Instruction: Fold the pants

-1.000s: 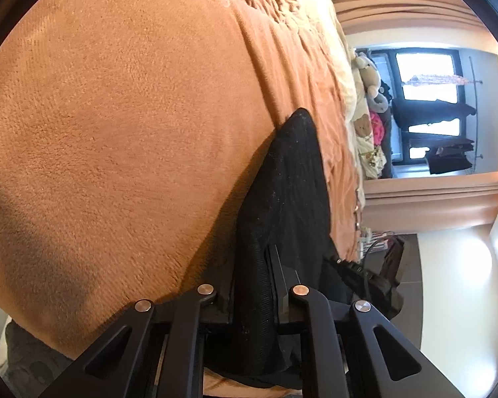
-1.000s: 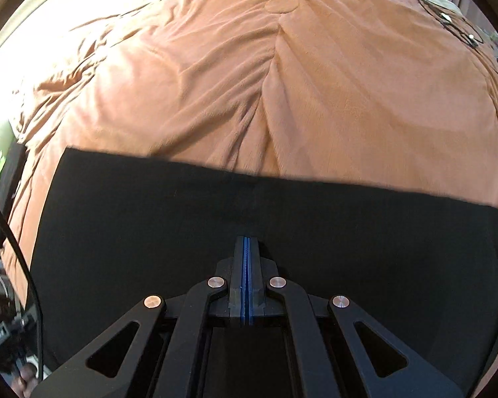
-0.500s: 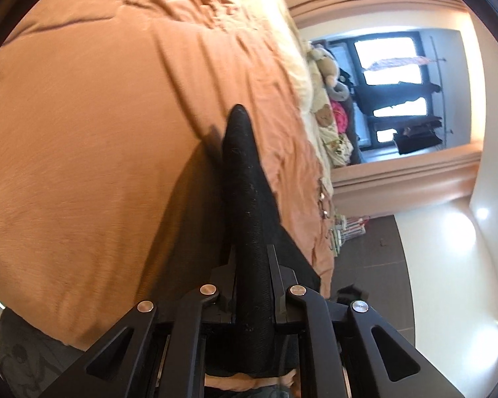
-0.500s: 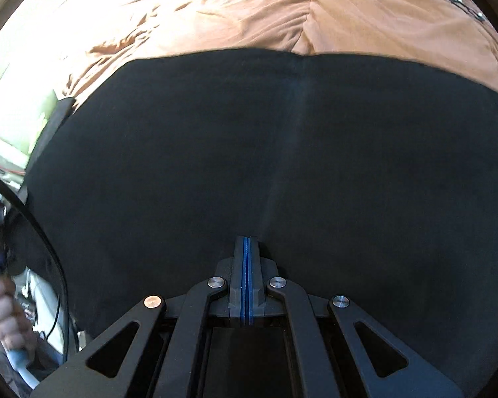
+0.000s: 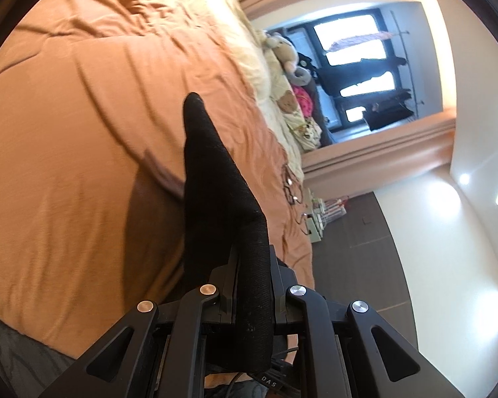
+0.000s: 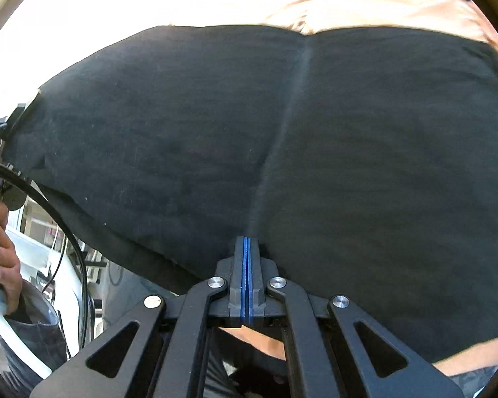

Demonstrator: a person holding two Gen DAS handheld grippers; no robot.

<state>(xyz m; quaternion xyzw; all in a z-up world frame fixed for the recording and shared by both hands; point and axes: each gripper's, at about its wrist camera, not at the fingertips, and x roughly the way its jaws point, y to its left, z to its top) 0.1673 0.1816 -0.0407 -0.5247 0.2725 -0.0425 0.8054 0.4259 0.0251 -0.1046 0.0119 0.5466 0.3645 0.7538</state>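
Orange-covered bed (image 5: 83, 165), bright dark-framed window (image 5: 355, 63), peach curtains (image 5: 378, 152), dark floor (image 5: 355, 232), cream walls (image 5: 464, 265)

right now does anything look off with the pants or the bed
Nothing stands out. The black pants hang smooth from both shut grippers, left gripper and right gripper, over the orange bedspread, which is only creased.

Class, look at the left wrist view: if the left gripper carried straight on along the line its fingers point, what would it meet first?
Probably the orange bedspread. The left gripper, clamped on the black pants, points slightly downward across the bed; the cloth it holds travels along. Depth is uncertain in this fisheye view.
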